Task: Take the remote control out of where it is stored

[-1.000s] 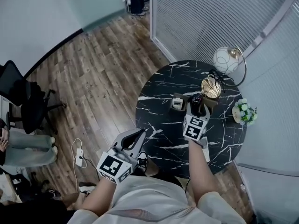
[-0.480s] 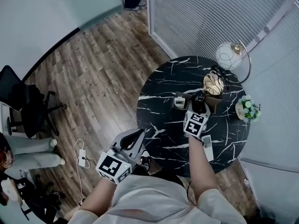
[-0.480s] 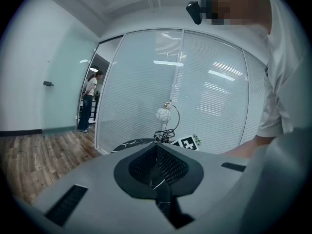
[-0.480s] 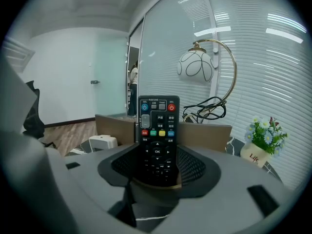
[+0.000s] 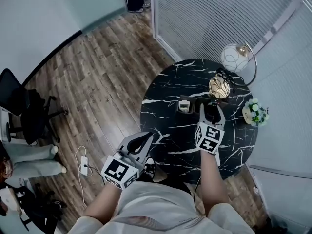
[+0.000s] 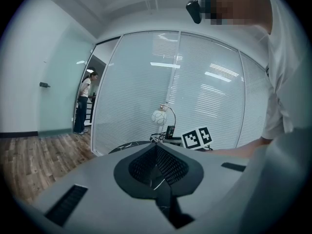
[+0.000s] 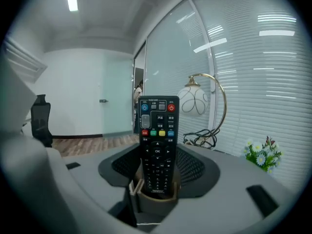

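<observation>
A black remote control (image 7: 157,145) stands upright in a small brown holder (image 7: 155,202) on the round black marble table (image 5: 165,126). My right gripper (image 5: 211,109) points at it, one finger on each side. In the right gripper view the remote stands between the pads with a gap on both sides. These jaws have just been closing a little but remain open around the remote. My left gripper (image 5: 145,138) hangs off the table's near left edge, above the wooden floor. Its pads (image 6: 168,167) meet with nothing between them.
Behind the holder stand a gold wire ball (image 5: 219,87), a white globe lamp (image 5: 232,57) and cables. Small flowers (image 5: 256,113) sit at the table's right, a little box (image 5: 184,105) left of the holder. Glass walls with blinds close the far side. A black chair (image 5: 24,108) stands far left.
My right gripper has risen and drawn slightly back toward me, and both its fingers now show on either side of the holder. The left gripper has stayed where it was.
</observation>
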`<move>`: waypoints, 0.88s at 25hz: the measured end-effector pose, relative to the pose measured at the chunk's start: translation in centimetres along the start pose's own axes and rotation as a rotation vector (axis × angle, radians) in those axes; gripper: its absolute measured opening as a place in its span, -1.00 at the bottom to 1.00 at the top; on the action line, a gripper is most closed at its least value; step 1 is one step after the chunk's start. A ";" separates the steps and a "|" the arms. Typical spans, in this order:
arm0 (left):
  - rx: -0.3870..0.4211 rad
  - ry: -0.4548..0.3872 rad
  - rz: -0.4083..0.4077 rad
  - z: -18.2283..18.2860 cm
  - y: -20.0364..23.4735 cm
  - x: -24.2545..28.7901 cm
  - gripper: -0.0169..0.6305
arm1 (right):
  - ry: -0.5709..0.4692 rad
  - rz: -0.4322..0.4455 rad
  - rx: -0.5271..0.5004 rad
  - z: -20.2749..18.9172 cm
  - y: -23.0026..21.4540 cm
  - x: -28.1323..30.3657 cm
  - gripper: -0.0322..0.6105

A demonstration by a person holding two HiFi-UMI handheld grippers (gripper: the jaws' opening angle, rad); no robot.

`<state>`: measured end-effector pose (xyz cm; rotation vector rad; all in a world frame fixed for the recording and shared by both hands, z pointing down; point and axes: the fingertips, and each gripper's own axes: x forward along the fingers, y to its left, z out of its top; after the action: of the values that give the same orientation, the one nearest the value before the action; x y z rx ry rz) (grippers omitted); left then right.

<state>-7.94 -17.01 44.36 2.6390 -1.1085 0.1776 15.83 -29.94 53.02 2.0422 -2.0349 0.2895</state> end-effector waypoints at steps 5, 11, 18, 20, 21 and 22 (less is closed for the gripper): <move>0.007 -0.011 -0.023 0.3 -1.6 0.7 -0.92 | -0.056 0.060 0.029 3.1 -0.8 -4.7 -0.19; 0.015 -0.036 -0.054 1.3 -3.8 1.7 -0.92 | 0.022 0.116 0.024 2.3 -2.1 -10.4 -0.19; 0.023 -0.043 -0.068 1.5 -5.9 2.1 -0.92 | 0.227 0.208 -0.010 -4.1 -1.5 -15.8 -0.20; 0.022 -0.042 -0.072 1.3 -6.5 2.2 -0.92 | 0.325 0.222 -0.021 -7.1 -1.4 -16.7 -0.20; 0.022 -0.042 -0.074 1.2 -6.9 2.2 -0.92 | 0.379 0.224 -0.024 -8.7 -1.5 -17.1 -0.20; 0.022 -0.041 -0.077 1.1 -7.1 2.2 -0.92 | 0.432 0.225 -0.026 -10.4 -1.6 -17.3 -0.20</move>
<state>-1.26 -14.08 42.36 2.7107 -1.0211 0.1208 17.62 -10.28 57.49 1.5626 -1.9710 0.6762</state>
